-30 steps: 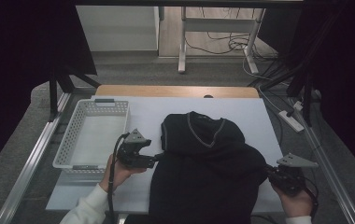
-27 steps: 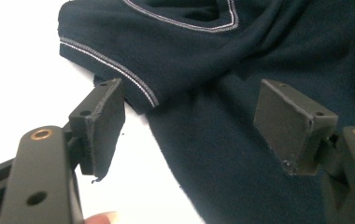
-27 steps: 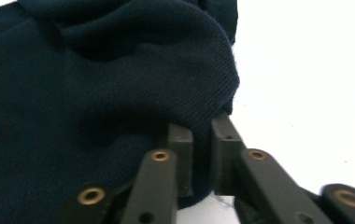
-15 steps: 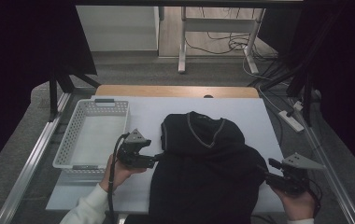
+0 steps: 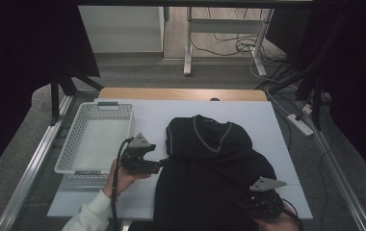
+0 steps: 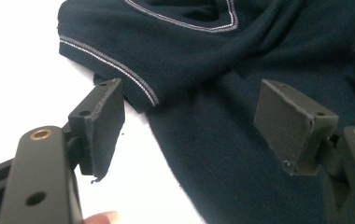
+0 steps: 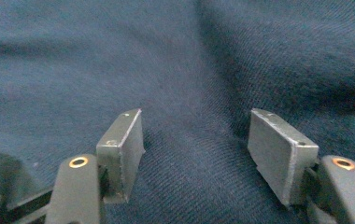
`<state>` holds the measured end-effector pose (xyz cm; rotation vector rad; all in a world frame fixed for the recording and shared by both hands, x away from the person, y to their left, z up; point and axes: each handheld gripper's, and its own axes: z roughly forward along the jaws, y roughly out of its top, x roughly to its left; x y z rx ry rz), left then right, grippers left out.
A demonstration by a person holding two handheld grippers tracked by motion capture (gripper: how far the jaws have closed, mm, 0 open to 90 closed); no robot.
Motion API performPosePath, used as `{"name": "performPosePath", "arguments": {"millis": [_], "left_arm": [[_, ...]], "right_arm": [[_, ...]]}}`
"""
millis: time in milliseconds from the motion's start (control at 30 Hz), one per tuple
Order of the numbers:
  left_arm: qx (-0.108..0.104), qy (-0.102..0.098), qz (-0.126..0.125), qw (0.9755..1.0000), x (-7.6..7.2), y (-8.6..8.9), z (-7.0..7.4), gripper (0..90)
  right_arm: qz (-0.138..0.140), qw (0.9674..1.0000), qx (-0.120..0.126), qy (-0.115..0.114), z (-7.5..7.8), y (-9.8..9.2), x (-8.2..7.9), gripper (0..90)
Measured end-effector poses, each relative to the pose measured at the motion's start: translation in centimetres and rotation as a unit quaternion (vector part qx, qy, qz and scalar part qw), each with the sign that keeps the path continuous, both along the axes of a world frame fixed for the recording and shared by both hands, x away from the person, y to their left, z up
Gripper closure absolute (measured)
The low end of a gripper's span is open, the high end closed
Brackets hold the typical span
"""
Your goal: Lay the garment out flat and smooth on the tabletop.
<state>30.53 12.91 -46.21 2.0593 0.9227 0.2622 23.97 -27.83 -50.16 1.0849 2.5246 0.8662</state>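
A dark navy V-neck garment (image 5: 210, 163) with pale trim lies spread on the white table (image 5: 277, 125). My left gripper (image 5: 164, 162) is open at the garment's left edge. In the left gripper view (image 6: 192, 107) its jaws straddle the trimmed armhole hem (image 6: 119, 74), with the cloth (image 6: 241, 93) lying between them and not pressed. My right gripper (image 5: 246, 204) hovers low over the garment's front right part. Its jaws have just been opening. In the right gripper view (image 7: 194, 126) they stand apart above the navy fabric (image 7: 166, 70), gripping nothing.
A white perforated basket (image 5: 70, 149) sits on the table's left side, just beyond my left hand. A wooden edge (image 5: 181, 94) runs along the table's far side. A power strip (image 5: 299, 122) and cables lie on the floor at the right.
My right gripper has moved from the garment's right edge leftward and toward the table's front, over the cloth. The left gripper has stayed put.
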Motion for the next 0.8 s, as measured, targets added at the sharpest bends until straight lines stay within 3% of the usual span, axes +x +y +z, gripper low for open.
{"name": "performPosePath", "arguments": {"millis": [133,367,467,600,800], "left_arm": [[0.001,0.000,-0.001,1.0000,0.0,-0.1,0.0,25.4],[0.002,-0.002,-0.001,1.0000,-0.1,-0.2,0.0,25.4],[0.003,-0.002,-0.001,1.0000,-0.1,-0.2,0.0,25.4],[0.001,-0.001,0.001,1.0000,0.1,-0.1,0.0,25.4],[0.000,-0.002,0.003,1.0000,0.0,0.1,0.1,25.3]], "right_arm": [[-0.008,0.9999,-0.006,0.004,-0.5,-0.1,0.2,42.8],[0.020,0.9998,-0.006,0.003,-0.6,0.3,0.0,78.6],[0.031,0.9995,-0.006,-0.006,-0.3,0.5,-0.1,83.7],[0.037,0.9976,0.049,-0.033,1.4,0.5,-0.2,86.4],[0.078,0.9927,0.069,-0.061,3.6,3.5,1.1,86.6]]}}
